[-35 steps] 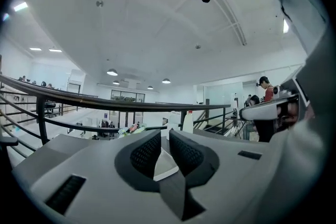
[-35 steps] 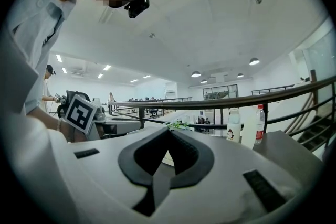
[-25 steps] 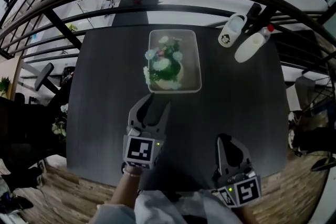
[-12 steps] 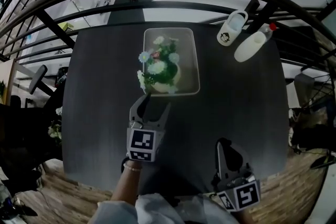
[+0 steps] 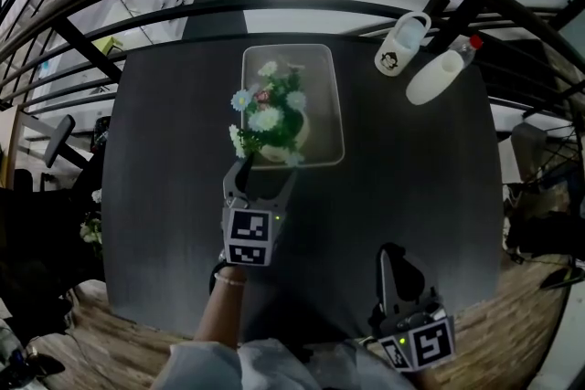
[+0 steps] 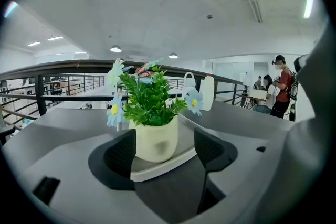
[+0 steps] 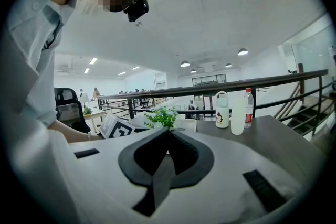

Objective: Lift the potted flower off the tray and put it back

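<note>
Closing in from the near side, the left gripper has dropped toward the tray, and its jaws have just been opening. They now stand wide on either side of the cream pot of the potted flower, with the pads clear of it; the gap is plain on the right and narrower on the left. The plant sits upright at the near end of the white tray, on the dark table. The right gripper hangs back near the table's near edge, jaws pressed together on nothing. A white jug-shaped bottle and a plastic bottle lie at the far right corner.
</note>
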`<state>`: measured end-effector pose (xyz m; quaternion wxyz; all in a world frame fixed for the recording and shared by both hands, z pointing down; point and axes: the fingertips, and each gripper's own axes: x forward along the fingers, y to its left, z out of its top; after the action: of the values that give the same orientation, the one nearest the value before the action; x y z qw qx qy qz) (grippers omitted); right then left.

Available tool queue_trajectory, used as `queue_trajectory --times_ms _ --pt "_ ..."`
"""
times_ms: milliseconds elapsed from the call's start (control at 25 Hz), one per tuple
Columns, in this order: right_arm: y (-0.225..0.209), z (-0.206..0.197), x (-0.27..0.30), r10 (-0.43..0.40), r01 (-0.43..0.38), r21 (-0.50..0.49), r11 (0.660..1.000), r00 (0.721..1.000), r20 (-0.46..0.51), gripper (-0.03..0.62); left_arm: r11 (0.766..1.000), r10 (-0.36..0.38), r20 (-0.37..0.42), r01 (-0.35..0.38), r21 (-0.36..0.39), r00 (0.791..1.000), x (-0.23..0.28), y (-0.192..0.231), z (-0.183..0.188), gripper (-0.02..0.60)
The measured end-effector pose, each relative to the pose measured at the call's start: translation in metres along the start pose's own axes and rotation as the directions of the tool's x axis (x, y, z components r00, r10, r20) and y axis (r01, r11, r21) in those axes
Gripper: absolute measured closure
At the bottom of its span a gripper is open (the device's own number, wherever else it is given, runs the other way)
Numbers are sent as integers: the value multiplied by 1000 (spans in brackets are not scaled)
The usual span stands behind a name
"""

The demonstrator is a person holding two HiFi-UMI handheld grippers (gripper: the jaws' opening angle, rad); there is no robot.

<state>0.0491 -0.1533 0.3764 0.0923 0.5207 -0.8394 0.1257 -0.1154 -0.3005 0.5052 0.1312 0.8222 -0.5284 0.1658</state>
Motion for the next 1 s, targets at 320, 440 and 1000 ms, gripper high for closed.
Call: queue_trajectory --times_ms 320,440,1000 --pt "-11 -4 -6 -30 30 12 999 999 -13 591 999 32 -1 -32 -25 999 19 10 1 239" --pt "-12 -7 -8 -35 35 15 999 999 -21 591 998 52 20 -51 -39 998 23 14 10 221" --pt "-11 -19 -5 -28 30 34 999 999 -43 591 998 63 88 -62 -16 994 38 20 35 199"
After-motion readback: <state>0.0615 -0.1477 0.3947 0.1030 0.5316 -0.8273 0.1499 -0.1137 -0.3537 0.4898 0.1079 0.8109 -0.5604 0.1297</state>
